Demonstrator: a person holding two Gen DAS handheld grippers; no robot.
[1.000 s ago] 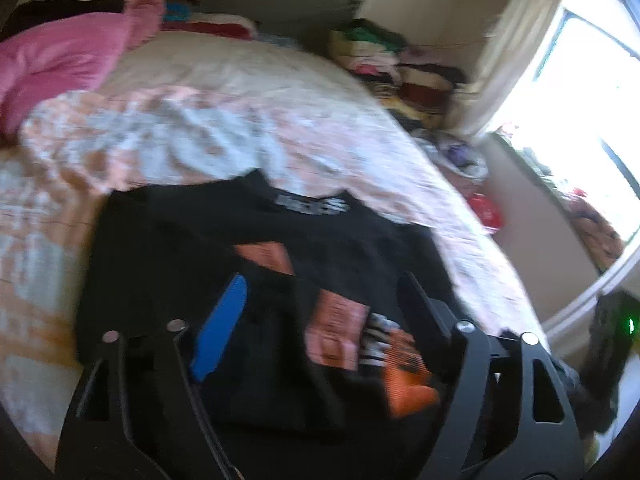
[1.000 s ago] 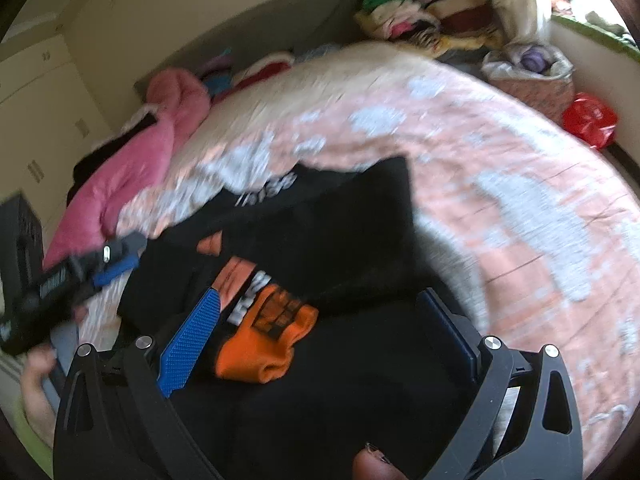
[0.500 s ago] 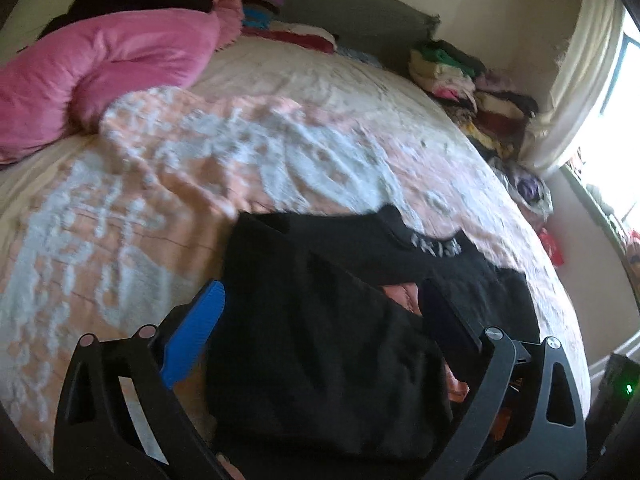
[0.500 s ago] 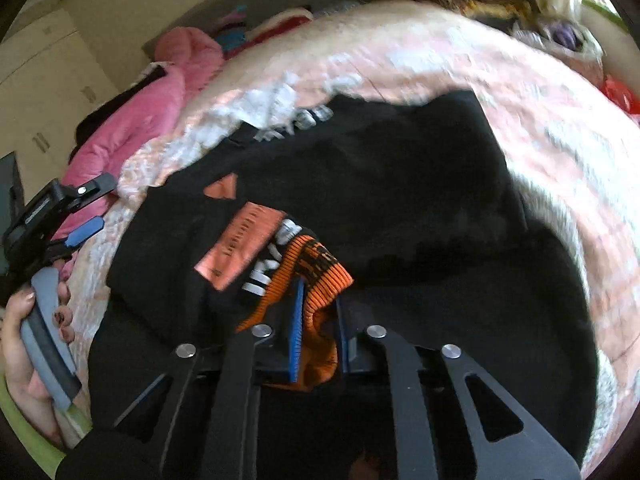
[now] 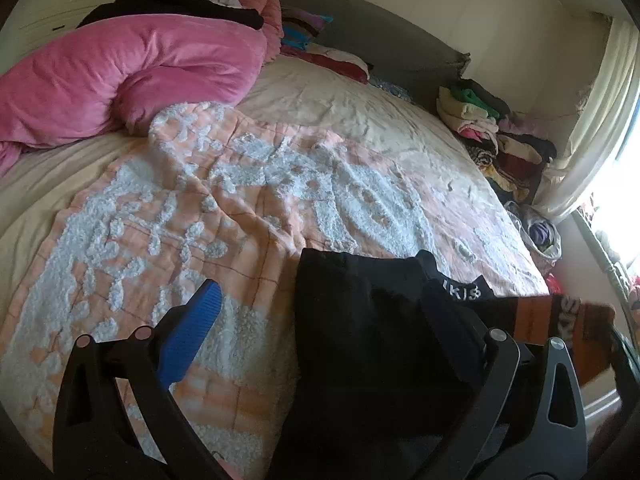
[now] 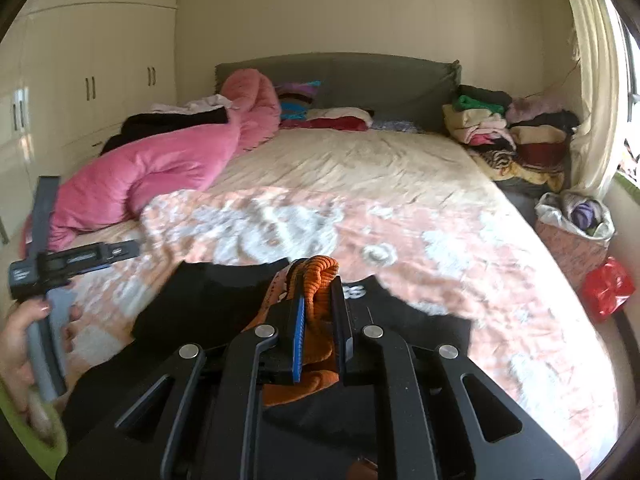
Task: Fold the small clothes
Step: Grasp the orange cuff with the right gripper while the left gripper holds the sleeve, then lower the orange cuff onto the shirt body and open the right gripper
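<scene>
A small black garment with an orange cuff and white lettering lies on the peach and white blanket near the bed's front edge. My right gripper is shut on the orange cuff and holds it lifted off the bed; the raised cuff also shows in the left wrist view. The black body hangs below it. My left gripper is open and empty, with the garment's left edge between its fingers; it also shows in the right wrist view, held by a hand.
A pink duvet lies at the back left of the bed. Folded clothes are stacked at the back right. A bag of laundry and a red bag sit beside the bed on the right.
My right gripper closed on the orange cuff and lifted it up. My left gripper moved left, off the garment's middle to its left edge.
</scene>
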